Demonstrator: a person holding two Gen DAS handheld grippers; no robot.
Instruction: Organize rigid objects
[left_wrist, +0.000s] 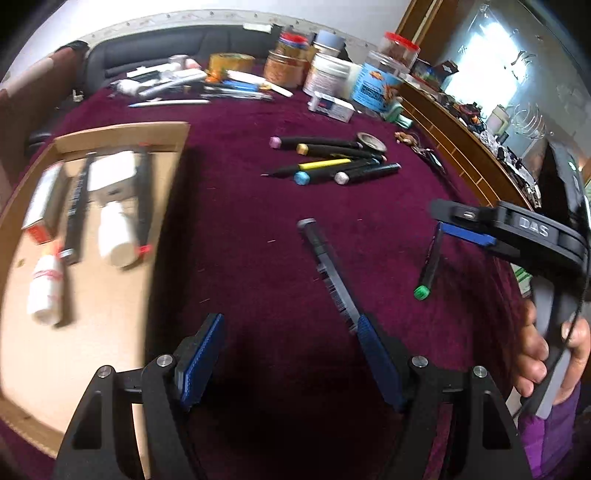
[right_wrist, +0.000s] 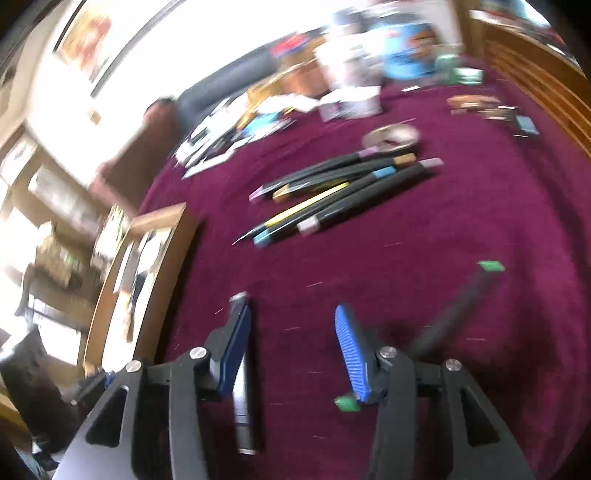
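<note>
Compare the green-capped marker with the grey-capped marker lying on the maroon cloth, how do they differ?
The green-capped marker has bright green ends; the grey-capped marker has a dull silver-grey end. The green-capped one lies further right, beside the right gripper; the grey-capped one runs up to the left gripper's right finger. Both are black-bodied, lying flat and apart from the marker pile.

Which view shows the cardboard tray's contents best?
The left wrist view: the cardboard tray lies open there, with white bottles and pens visible inside. The right wrist view catches it only edge-on and blurred.
</note>
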